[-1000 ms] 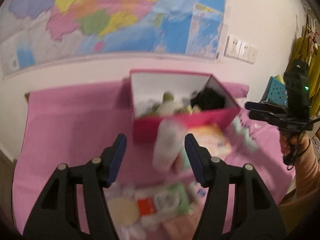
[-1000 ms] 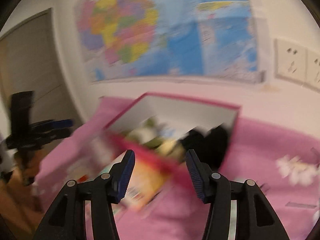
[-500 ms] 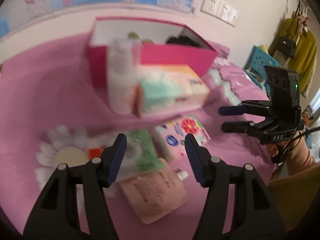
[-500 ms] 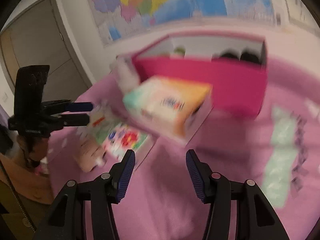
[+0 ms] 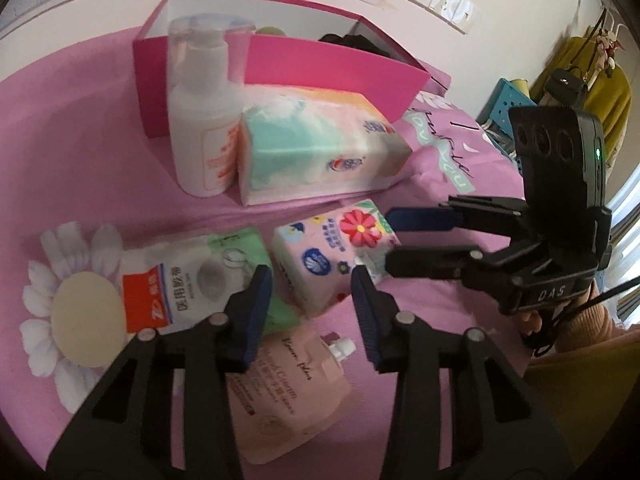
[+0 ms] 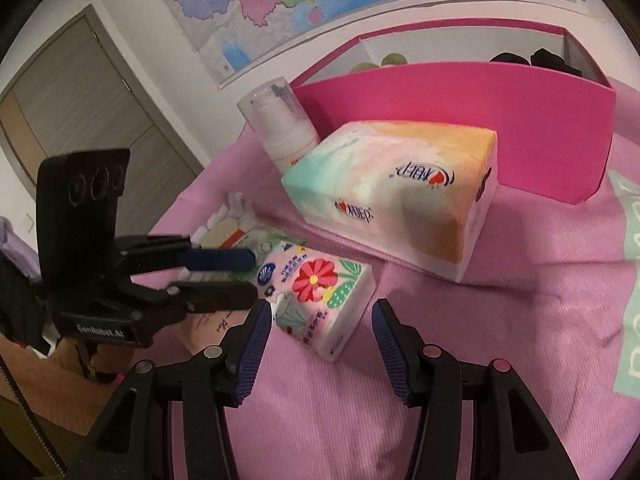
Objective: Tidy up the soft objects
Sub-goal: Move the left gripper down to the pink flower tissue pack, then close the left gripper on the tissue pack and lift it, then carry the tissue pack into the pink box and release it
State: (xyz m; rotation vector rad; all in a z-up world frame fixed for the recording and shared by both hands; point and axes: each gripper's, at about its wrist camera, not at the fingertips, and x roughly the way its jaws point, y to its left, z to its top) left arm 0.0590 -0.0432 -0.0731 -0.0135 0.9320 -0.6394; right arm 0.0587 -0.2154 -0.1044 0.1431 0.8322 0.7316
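— What is carrying everything?
— A pink bedspread (image 6: 460,360) is lying under it all.
— And sitting on it?
— A magenta box (image 6: 500,120), a white pump bottle (image 5: 202,120), a large tissue pack (image 6: 400,196), a flowered tissue pack (image 6: 320,300), flat pouches (image 5: 280,392).

left gripper (image 5: 312,300): black, blue pads, silver screws | right gripper (image 6: 322,334): same | sleeve (image 5: 592,344): peach

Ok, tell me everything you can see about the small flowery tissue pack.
The small tissue pack is a soft plastic-wrapped block, pink and white, printed with a red flower and a blue round logo. It lies flat on the pink cloth, in front of the large tissue pack, apart from it, unheld, beside a green pouch.
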